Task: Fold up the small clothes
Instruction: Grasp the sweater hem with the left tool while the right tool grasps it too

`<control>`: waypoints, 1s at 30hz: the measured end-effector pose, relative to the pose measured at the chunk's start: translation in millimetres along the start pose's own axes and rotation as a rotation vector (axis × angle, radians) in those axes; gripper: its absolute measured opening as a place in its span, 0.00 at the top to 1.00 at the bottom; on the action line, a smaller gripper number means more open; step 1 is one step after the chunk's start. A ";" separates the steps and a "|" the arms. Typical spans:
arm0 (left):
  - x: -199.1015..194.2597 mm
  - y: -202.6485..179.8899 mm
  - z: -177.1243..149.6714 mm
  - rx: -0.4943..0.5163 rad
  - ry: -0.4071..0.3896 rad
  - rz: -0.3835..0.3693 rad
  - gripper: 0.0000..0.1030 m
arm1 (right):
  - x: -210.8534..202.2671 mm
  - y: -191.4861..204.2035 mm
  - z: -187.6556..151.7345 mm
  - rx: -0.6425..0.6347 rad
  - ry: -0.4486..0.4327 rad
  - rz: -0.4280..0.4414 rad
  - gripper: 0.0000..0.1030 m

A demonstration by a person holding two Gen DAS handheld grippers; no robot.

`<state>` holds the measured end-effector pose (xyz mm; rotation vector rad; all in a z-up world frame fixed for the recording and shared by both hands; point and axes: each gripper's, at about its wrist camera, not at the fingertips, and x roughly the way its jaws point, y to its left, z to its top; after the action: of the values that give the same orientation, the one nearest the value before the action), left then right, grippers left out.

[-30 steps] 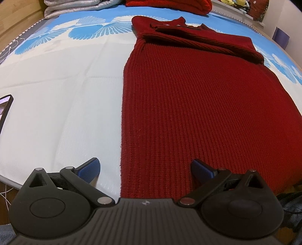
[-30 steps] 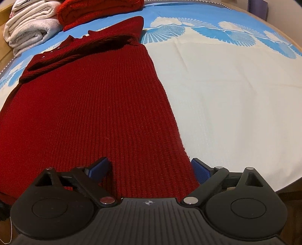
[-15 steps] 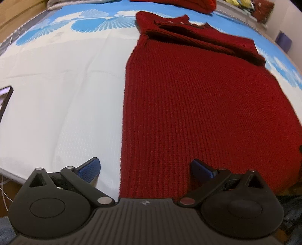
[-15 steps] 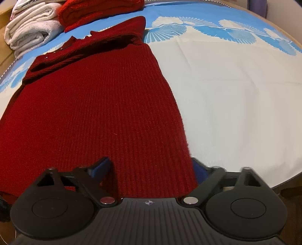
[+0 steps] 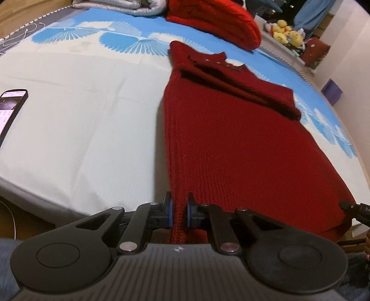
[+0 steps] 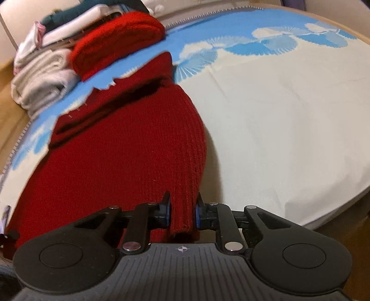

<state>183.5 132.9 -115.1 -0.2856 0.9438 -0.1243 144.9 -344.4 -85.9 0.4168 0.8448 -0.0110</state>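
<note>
A dark red knitted sweater (image 5: 231, 139) lies lengthwise on the bed, sleeves folded across its far end. My left gripper (image 5: 178, 209) is shut on the sweater's near left hem corner. My right gripper (image 6: 182, 209) is shut on the near right hem corner of the sweater (image 6: 129, 148), and the knit bulges up off the bed on that side. The right gripper's tip also shows at the right edge of the left wrist view (image 5: 353, 208).
A folded bright red knit (image 5: 215, 20) lies at the head of the bed, beside folded pale blankets (image 6: 44, 78). A phone (image 5: 10, 108) lies at the bed's left edge. Plush toys (image 5: 286, 34) sit on a shelf beyond.
Both grippers have shut on the sweater's near hem corners. Both have risen, and the near end of the sweater is lifting off the bed.
</note>
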 end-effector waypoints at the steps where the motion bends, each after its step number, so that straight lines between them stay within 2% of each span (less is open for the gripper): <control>1: -6.9 -0.6 -4.4 0.004 0.002 -0.008 0.90 | -7.2 0.2 -3.9 0.001 0.001 0.005 0.81; 8: -72.4 7.3 -31.4 -0.022 0.008 -0.100 0.90 | -74.8 -10.1 -22.4 0.098 0.034 0.084 0.82; 13: -95.8 8.2 -11.7 -0.070 0.015 -0.153 0.90 | -97.2 -7.4 -3.3 0.182 0.037 0.119 0.82; 16: -84.6 6.6 24.6 -0.105 0.025 -0.178 0.90 | -81.6 -1.8 33.7 0.238 0.035 0.133 0.82; 19: -53.0 5.4 78.6 -0.130 0.035 -0.156 0.90 | -51.2 9.3 80.7 0.239 0.031 0.126 0.82; 22: -5.3 5.7 148.1 -0.175 0.052 -0.131 0.90 | 5.7 18.4 145.2 0.262 0.045 0.084 0.82; 24: 37.4 6.2 201.2 -0.240 0.044 -0.075 0.89 | 57.9 18.0 194.2 0.315 0.048 0.033 0.82; 25: 59.2 7.4 224.9 -0.262 0.030 -0.025 0.82 | 87.2 14.5 215.9 0.378 0.054 0.009 0.80; 26: 83.8 10.4 248.4 -0.297 0.030 0.038 0.76 | 114.2 11.8 234.7 0.432 0.041 -0.025 0.70; 27: 108.2 14.1 267.3 -0.345 0.063 0.089 0.72 | 133.9 10.7 248.2 0.450 0.020 -0.072 0.61; 28: 123.4 17.3 280.1 -0.366 0.072 0.140 0.52 | 147.8 12.7 256.4 0.451 -0.001 -0.134 0.46; 29: 130.3 18.7 289.0 -0.364 0.053 0.187 0.31 | 155.5 15.3 259.8 0.442 -0.025 -0.171 0.42; 30: 131.4 19.0 294.6 -0.348 0.020 0.234 0.21 | 158.1 16.6 259.1 0.426 -0.043 -0.166 0.41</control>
<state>499.0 176.0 -60.4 -0.4921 1.0102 0.2551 440.8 -398.6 -42.6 0.7415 0.8321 -0.3577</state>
